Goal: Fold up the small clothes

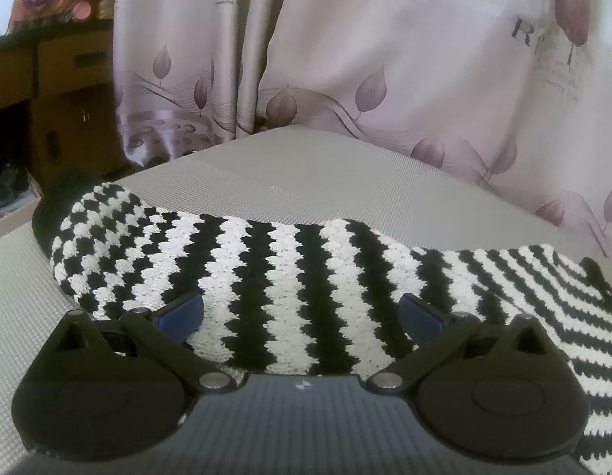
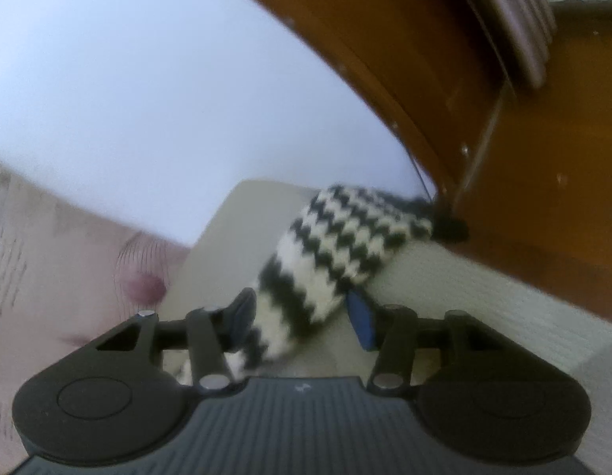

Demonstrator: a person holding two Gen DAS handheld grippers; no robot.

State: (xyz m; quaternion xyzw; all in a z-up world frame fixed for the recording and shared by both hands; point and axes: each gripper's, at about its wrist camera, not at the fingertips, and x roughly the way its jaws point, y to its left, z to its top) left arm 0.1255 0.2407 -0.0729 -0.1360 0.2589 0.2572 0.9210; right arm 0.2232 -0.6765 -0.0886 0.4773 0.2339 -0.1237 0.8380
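A black-and-white zigzag-striped knit garment lies spread on a grey textured surface. Its checkered end with a black cuff is at the left. In the left wrist view my left gripper hovers low over the knit with its blue-padded fingers far apart and nothing pinched between them. In the blurred right wrist view, a narrow part of the knit runs from between the fingers toward the wooden furniture. My right gripper is shut on this bunched strip, with both pads against the fabric.
A pale curtain with a leaf print hangs close behind the grey surface. Brown wooden furniture with drawers stands at the left. In the right wrist view a wooden panel rises at the right beside a white wall.
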